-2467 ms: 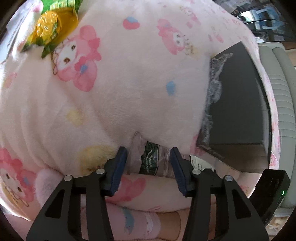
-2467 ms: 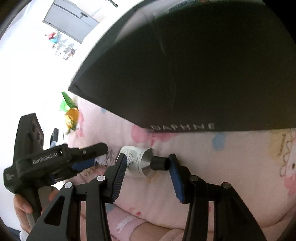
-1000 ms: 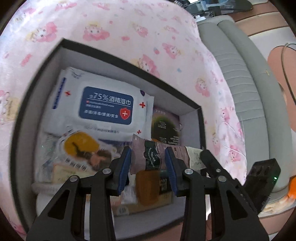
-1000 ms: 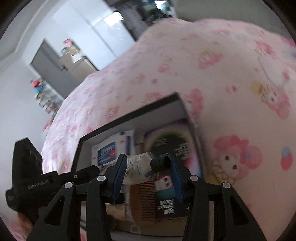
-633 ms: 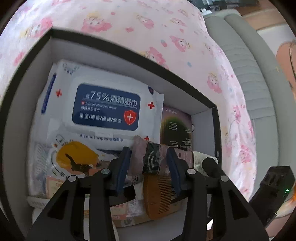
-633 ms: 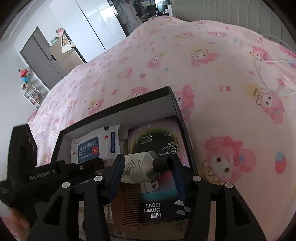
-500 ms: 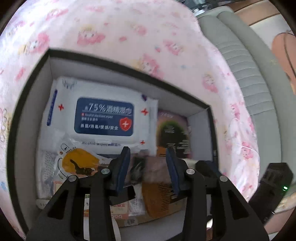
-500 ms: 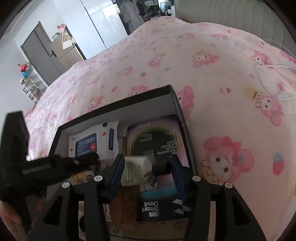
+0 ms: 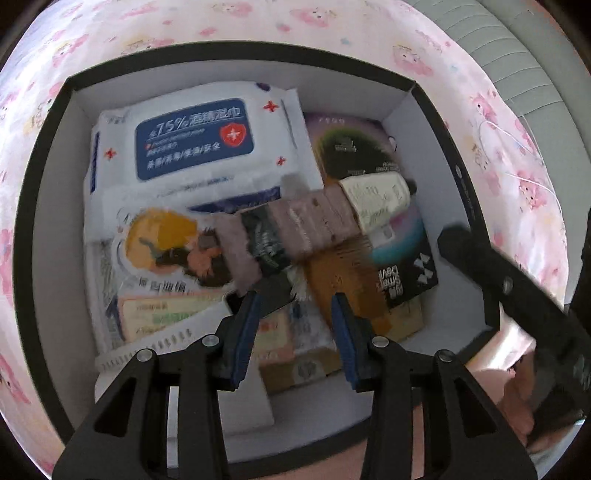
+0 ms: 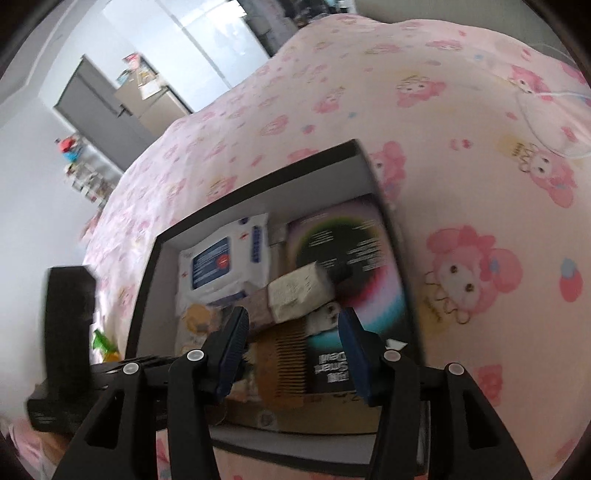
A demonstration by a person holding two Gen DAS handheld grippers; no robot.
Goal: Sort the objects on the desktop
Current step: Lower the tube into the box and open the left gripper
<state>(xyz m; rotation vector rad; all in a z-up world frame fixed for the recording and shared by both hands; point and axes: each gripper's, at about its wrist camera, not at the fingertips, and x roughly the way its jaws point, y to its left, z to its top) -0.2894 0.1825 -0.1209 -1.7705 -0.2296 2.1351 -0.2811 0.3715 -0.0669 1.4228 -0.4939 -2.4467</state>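
A bed under a pink cartoon-print blanket (image 9: 369, 33) fills both views, and on it sits a black box (image 9: 40, 206) with a white interior, taking up most of the left wrist frame. Inside, a wet-wipes pack (image 9: 195, 144) lies at the upper left, a dark printed carton (image 9: 354, 151) at the upper right, and a brown comb (image 9: 343, 280) near the centre. The tube (image 9: 303, 225), pinkish with a cream end, lies blurred and diagonal across the middle, on top of the other contents. The left claw (image 9: 295, 332) hangs over the box, jaws apart and empty. The right claw (image 10: 291, 343) likewise stands with jaws apart, nothing between them, the tube just beyond its tips. Judging from this, the tube is already in the box; a green-and-yellow packet (image 10: 105, 345) at the lower left of the right wrist view, outside the box, looks unsorted.
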